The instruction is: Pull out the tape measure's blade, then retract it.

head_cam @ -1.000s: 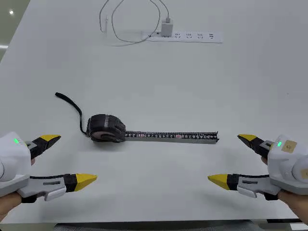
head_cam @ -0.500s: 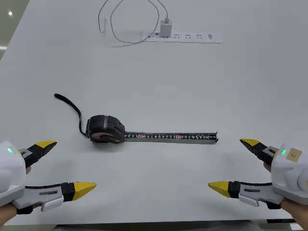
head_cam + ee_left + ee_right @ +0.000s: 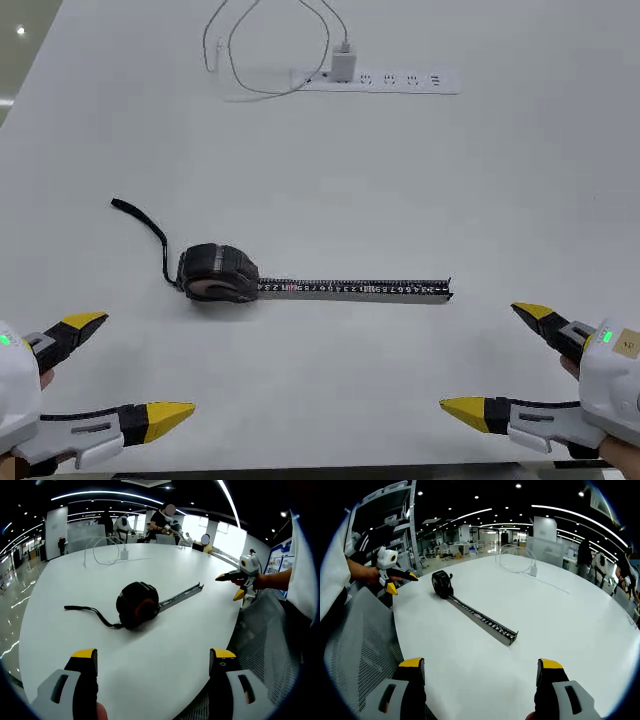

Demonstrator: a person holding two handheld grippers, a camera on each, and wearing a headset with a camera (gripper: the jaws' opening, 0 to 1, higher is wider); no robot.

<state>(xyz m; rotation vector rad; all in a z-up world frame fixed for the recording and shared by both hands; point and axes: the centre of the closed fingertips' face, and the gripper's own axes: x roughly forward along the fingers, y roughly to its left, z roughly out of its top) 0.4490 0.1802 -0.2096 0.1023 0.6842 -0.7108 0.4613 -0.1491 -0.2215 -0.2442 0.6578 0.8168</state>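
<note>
Tape measure (image 3: 217, 273) on the desk (image 3: 400, 170), blade (image 3: 355, 289) extended. Left hand-held gripper (image 3: 149, 363) and right hand-held gripper (image 3: 478, 355) both released, clear of it.

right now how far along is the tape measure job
Done: the blade lies pulled out of the case, flat on the table. In hand: nothing; the left gripper and right gripper are both open near the table's edge, touching neither. Left: retracting the blade.

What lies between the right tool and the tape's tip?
Only bare white tabletop separates the right yellow-tipped tool from the black tape blade's end, per the right gripper view.
</note>
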